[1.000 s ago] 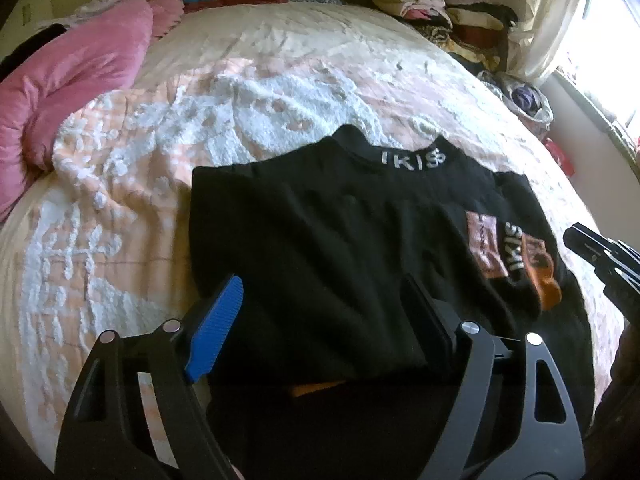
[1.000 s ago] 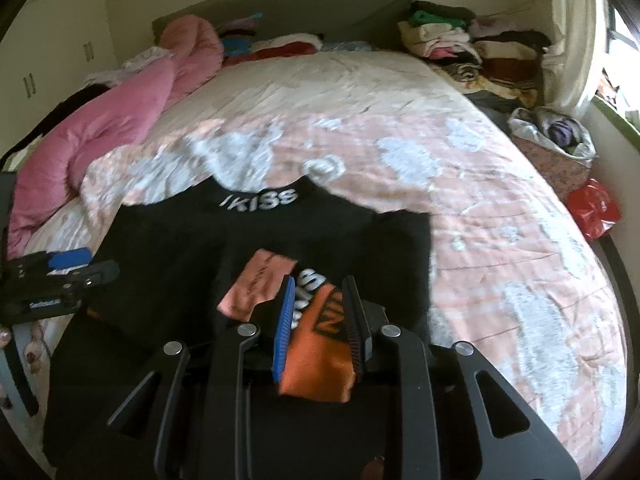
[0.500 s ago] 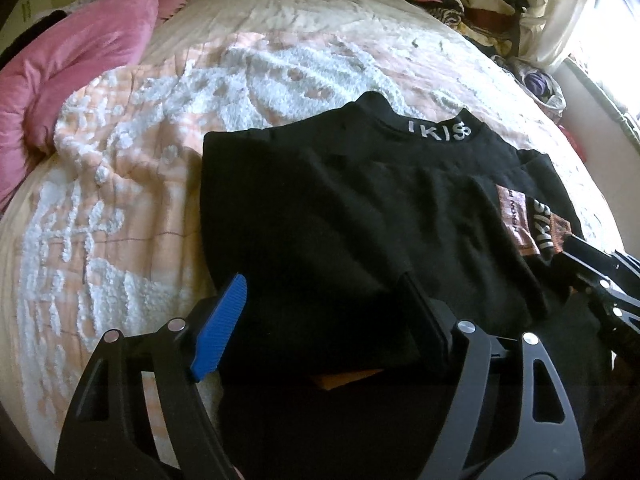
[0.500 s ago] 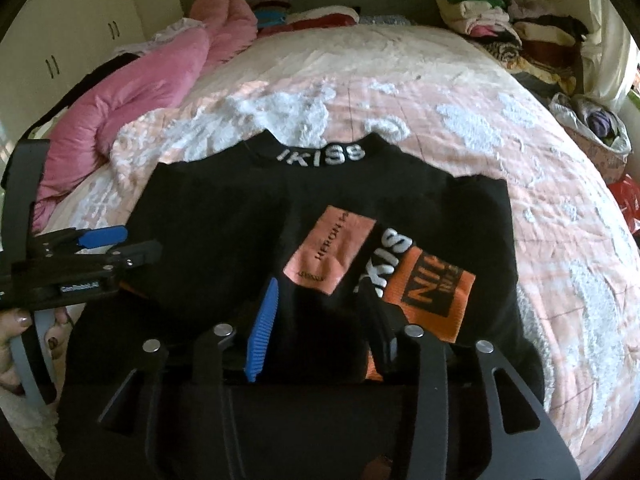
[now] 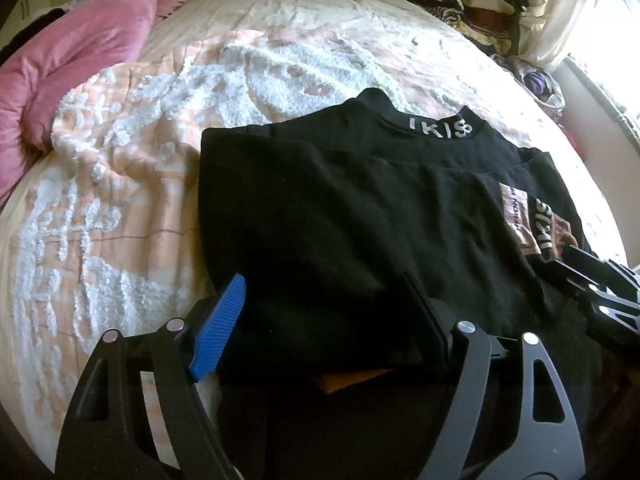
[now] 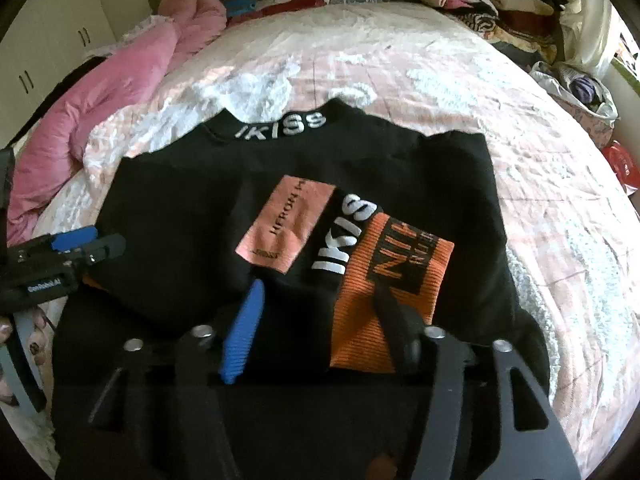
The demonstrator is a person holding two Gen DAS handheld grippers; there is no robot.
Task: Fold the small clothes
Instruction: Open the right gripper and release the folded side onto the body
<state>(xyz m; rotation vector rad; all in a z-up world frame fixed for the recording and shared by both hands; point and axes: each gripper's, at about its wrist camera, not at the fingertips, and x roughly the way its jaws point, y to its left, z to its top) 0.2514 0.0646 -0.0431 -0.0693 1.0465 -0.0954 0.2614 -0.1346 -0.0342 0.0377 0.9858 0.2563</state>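
Note:
A black top (image 5: 340, 208) with "IKISS" on its collar lies flat on the bed, both sleeves folded in over the body. It also shows in the right wrist view (image 6: 192, 216). The folded right sleeve has a pink patch (image 6: 286, 226) and an orange cuff (image 6: 394, 288). My left gripper (image 5: 324, 300) is open just above the top's near left part, holding nothing. My right gripper (image 6: 320, 296) is open over the sleeve, its right finger lying over the orange cuff. In the left wrist view the right gripper (image 5: 600, 284) shows at the right edge.
The bed (image 5: 120, 208) has a pink and white tufted blanket. A pink duvet (image 6: 120, 76) is bunched at the left. Stacks of folded clothes (image 6: 500, 4) sit at the far right corner. A bag of clothes (image 6: 580, 88) and a red bag (image 6: 620, 164) stand beside the bed.
My right gripper was shut on the orange cuff; it has opened and let the sleeve down on the top. Both grippers moved closer over the top. The left stayed open.

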